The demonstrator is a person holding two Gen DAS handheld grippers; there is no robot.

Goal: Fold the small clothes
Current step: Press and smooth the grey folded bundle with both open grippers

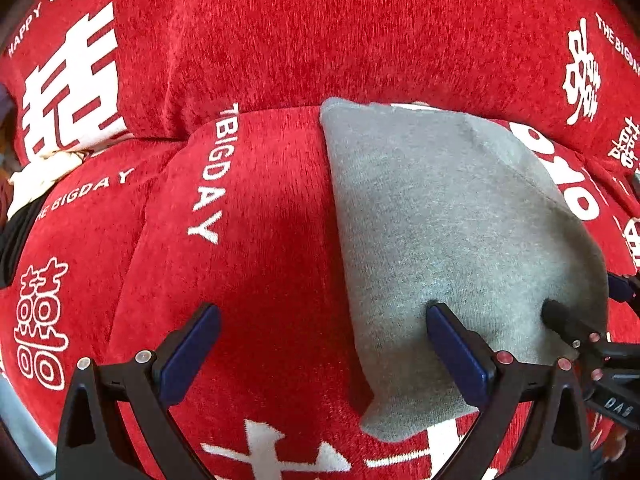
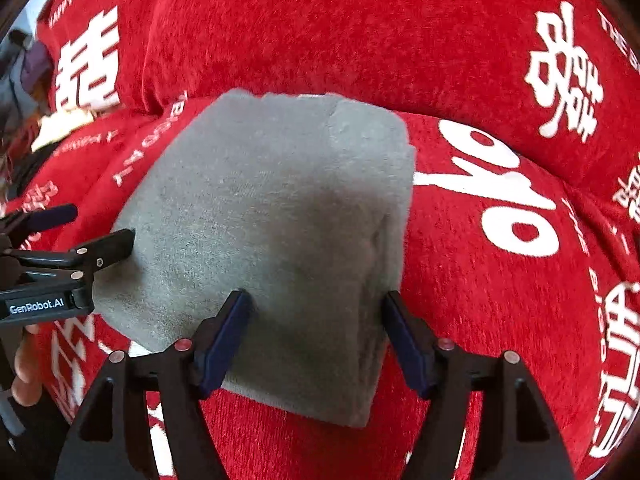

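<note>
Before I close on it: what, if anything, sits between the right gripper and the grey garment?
Nothing visible. The right gripper has open jaws right over the folded grey garment on the red cover; the left gripper is off to its side.

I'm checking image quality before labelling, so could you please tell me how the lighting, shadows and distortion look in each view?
Left wrist view: strong fisheye bowing and dark corners; the left hand-held gripper casts a dark shadow on the red cover beside the grey garment. Right wrist view: same curvature; a soft shadow falls on the garment's middle ahead of the right hand-held gripper; white lettering is sharp; no glare.
</note>
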